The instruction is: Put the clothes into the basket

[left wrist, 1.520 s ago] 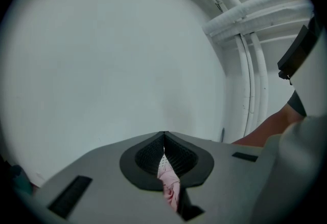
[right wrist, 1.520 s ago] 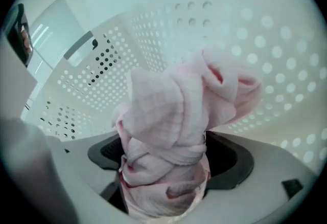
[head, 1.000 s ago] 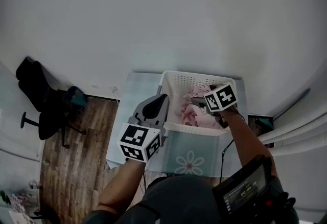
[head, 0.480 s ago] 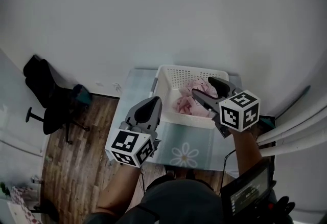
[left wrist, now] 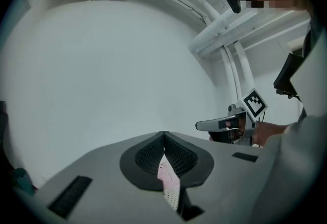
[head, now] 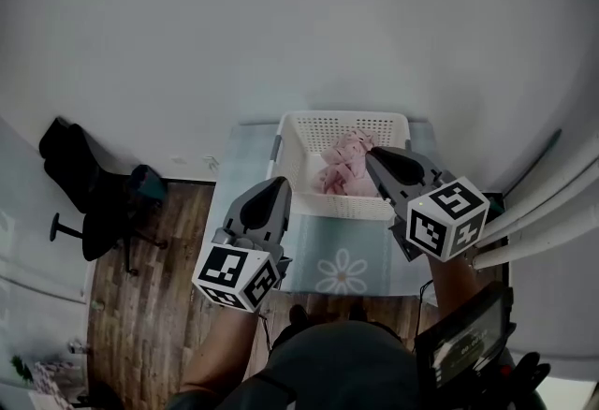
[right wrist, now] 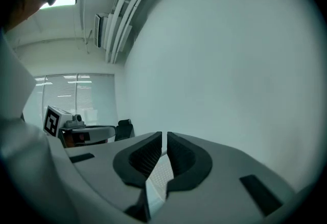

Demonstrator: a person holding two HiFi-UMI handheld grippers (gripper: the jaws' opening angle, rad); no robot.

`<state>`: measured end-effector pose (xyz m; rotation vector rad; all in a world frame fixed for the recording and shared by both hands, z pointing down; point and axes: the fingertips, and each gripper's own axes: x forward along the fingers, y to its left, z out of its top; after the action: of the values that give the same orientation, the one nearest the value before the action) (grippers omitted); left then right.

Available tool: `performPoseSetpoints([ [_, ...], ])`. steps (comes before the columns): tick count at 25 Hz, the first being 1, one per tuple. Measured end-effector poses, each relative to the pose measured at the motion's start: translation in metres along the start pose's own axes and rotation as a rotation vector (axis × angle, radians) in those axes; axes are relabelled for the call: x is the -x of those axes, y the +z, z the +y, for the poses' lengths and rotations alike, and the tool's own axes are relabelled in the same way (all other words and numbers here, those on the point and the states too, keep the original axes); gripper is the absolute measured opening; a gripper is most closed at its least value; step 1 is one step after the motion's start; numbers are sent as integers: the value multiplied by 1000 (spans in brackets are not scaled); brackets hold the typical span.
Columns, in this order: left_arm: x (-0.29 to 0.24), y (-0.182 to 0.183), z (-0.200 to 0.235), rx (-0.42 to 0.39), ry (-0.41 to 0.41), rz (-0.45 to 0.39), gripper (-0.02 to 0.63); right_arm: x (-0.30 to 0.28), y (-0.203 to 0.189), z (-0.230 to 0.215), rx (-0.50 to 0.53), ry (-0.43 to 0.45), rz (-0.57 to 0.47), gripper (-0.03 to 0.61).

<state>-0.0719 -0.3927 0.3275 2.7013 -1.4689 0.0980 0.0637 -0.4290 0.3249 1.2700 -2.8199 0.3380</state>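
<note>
The clothes [head: 342, 165], a crumpled pink heap, lay inside the basket [head: 314, 130], bunched toward its right half, with nothing hanging over the rim that I could see. A second before, the right gripper [head: 372, 155] had been down in the basket over that heap with its jaws wide. Now it had come up and back toward the person, clear of the front wall, and its jaws were closing, all but together, with nothing between them. From its own camera only a thin slit showed between the pads [right wrist: 148, 154]. To my eye that meant the pink load had been let go and the drop was made. The left gripper [head: 281, 183] hung off the basket's near left corner, a little higher than before, its jaws pressed together and empty. Through the gap below its tips only a sliver of pink and white mesh showed beyond. The basket itself was a white perforated tub and held only those pink clothes. It stood at the back of the bench [head: 245, 165], which was spread with a pale blue cloth printed with a flower [head: 342, 270]. I could see no other garment on the bench, so the job looked finished or close to it. A dark chair [head: 94, 202] stood off to the left on the wood floor [head: 150, 305].
</note>
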Motion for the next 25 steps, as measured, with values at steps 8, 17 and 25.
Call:
performPoseSetpoints([
  [8, 41, 29, 10, -12, -130, -72, 9, 14, 21, 46, 14, -115, -64, 14],
  [17, 52, 26, 32, -9, -150, -73, 9, 14, 22, 61, 7, -169, -94, 14],
  [25, 60, 27, 44, 11, -159, -84, 9, 16, 22, 69, 5, -209, -98, 12],
])
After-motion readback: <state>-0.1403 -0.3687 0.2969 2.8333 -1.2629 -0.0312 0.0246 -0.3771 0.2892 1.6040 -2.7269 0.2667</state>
